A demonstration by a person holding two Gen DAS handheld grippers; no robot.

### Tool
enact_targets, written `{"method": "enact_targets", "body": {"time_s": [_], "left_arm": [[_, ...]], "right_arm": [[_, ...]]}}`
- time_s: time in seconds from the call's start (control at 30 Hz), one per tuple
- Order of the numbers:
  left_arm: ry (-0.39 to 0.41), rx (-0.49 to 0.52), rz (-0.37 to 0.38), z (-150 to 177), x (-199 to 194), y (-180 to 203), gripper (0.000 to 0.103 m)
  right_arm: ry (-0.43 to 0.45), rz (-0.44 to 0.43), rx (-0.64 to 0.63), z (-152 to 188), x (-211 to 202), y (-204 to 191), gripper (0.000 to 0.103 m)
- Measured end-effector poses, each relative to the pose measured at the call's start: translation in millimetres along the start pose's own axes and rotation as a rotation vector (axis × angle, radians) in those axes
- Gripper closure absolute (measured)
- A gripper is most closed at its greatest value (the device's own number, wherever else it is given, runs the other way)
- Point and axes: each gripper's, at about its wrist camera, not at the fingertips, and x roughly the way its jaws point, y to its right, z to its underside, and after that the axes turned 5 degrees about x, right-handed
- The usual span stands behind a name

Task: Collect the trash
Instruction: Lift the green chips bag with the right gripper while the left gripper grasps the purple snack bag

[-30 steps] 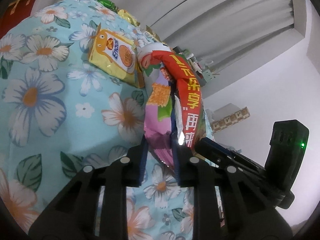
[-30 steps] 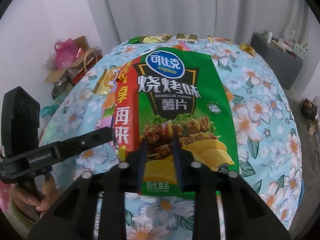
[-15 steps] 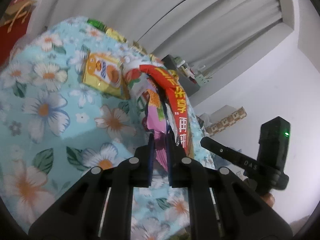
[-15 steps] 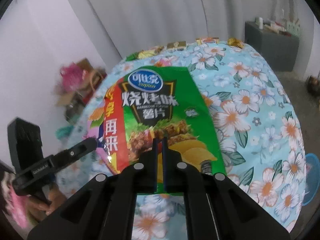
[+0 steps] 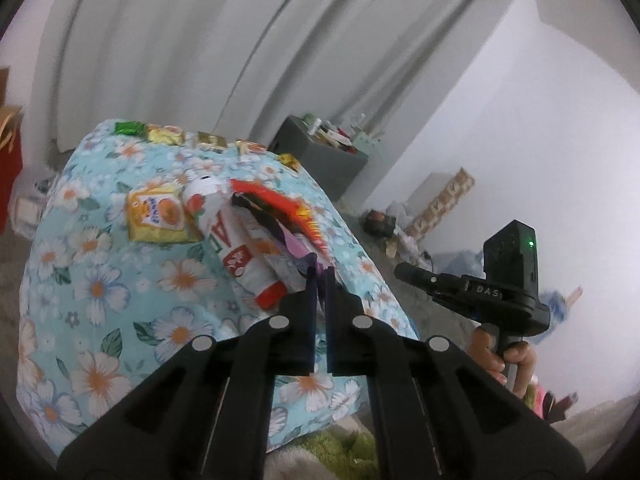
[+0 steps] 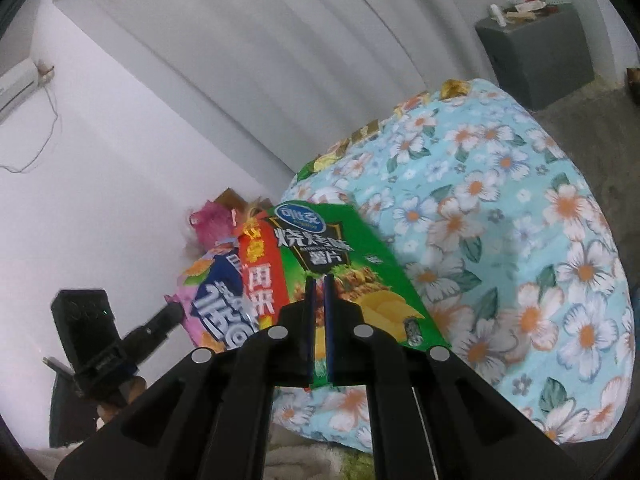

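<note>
My left gripper (image 5: 319,274) is closing its jaws tight on the near edge of a pink-purple snack bag (image 5: 296,248), which hangs above the floral tablecloth (image 5: 100,280). My right gripper (image 6: 319,280) is shut on the lower edge of a green barbecue chip bag (image 6: 340,248) with a red side strip. In the right wrist view the pink-purple snack bag (image 6: 218,300) hangs just left of the green one, with the left gripper (image 6: 172,312) below it. The right gripper (image 5: 404,271) shows at the right of the left wrist view, a hand on its handle.
A yellow snack packet (image 5: 158,218) and a white bottle with red print (image 5: 236,248) lie on the cloth. Several small wrappers (image 5: 164,134) line the table's far edge. A grey cabinet (image 5: 320,156) stands by the curtain. Bags and boxes clutter the floor.
Both grippers have risen and rolled, lifting the two bags off the cloth. Both pairs of jaws went from a clear gap to pinched on the bag edges. The white bottle is now uncovered.
</note>
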Motion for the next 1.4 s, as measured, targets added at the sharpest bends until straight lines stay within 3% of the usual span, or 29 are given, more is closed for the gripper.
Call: {"method": "enact_targets", "body": {"time_s": [0.13,0.2,0.27,0.43,0.57,0.63,0.7,0.87,1.23,1.4], "left_arm": [[-0.040,0.054,-0.025,-3,18,15,0.102],[-0.056,0.058,-0.021,-4,25,18,0.102],[-0.069,0.069,-0.024,-6,34,21,0.102],[-0.077,0.091,-0.051,-12,48,27,0.102],[-0.057,0.070,-0.084,-16,55,26,0.099],[-0.049,0.033,-0.081,-19,59,21,0.089],[-0.033,-0.016,-0.067,-21,60,15,0.067],[-0.021,-0.069,-0.039,-22,70,10,0.057],[-0.012,-0.014,-0.078,-13,89,18,0.054],[-0.013,0.002,-0.096,-10,92,17,0.063]], "right_arm": [[-0.021,0.065,-0.064,12,6,-1,0.094],[-0.029,0.096,-0.103,15,10,-4,0.059],[-0.028,0.135,-0.165,19,16,-9,0.051],[-0.048,0.201,-0.294,22,30,-19,0.051],[-0.068,0.170,-0.273,18,38,-13,0.051],[-0.066,0.164,-0.263,14,40,-11,0.051],[-0.067,0.162,-0.256,11,43,-11,0.051],[-0.071,0.153,-0.256,8,47,-11,0.051],[-0.074,0.156,-0.251,7,47,-9,0.051],[-0.070,0.168,-0.269,9,45,-11,0.051]]}}
